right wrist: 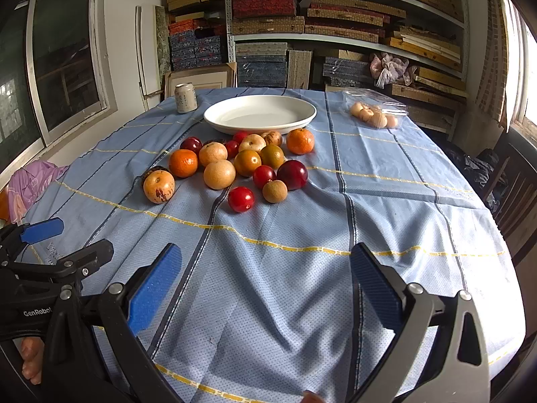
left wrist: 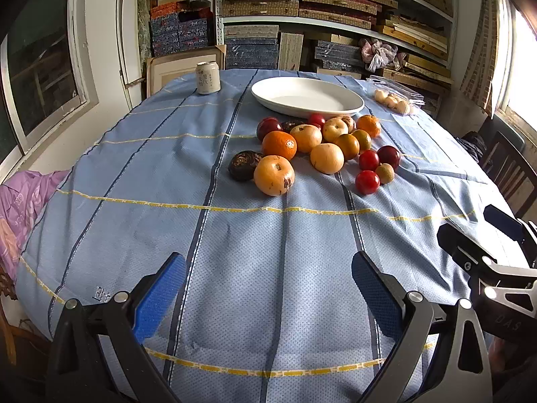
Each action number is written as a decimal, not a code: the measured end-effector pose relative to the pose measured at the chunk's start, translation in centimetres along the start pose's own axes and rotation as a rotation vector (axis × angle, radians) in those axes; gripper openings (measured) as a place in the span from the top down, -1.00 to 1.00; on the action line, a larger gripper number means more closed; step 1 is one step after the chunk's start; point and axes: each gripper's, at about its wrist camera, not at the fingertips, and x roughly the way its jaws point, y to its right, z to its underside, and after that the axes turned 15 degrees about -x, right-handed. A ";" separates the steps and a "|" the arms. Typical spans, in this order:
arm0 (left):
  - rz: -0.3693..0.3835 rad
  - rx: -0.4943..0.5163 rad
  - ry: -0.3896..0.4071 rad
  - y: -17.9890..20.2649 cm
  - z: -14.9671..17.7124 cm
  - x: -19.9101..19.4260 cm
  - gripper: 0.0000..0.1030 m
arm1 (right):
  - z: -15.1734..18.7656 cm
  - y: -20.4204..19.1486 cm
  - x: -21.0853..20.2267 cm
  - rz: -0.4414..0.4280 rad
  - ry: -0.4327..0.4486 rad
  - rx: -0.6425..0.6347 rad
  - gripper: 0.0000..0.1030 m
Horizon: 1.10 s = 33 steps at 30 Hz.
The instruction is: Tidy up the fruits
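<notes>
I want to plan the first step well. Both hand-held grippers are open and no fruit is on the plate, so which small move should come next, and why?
Probably move the right hand-held gripper forward to the nearest red fruit. It lies at the front edge of the pile, apart from its neighbours, so open fingers can close around it. The white plate behind the pile holds nothing.

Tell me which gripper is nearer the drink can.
Left, though only slightly. The left gripper sits on the can's side of the table; the right gripper is beside it, farther across. Both are open and well short.
</notes>
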 end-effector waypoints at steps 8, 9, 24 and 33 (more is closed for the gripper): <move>0.003 -0.003 -0.019 0.0 -0.1 0.7 -0.93 | 0.0 0.1 0.2 -0.001 -0.005 0.003 -0.92; 0.003 -0.004 -0.023 0.0 -0.2 0.8 -0.93 | 0.0 0.2 0.3 0.000 -0.006 0.003 -0.92; 0.036 -0.039 -0.117 -2.9 -4.3 5.9 -0.93 | -3.7 6.6 -0.2 -0.129 0.125 0.036 -0.92; 0.346 -0.080 0.034 -3.7 -8.6 6.5 -0.93 | -3.0 13.0 4.4 -0.338 0.126 0.230 -0.92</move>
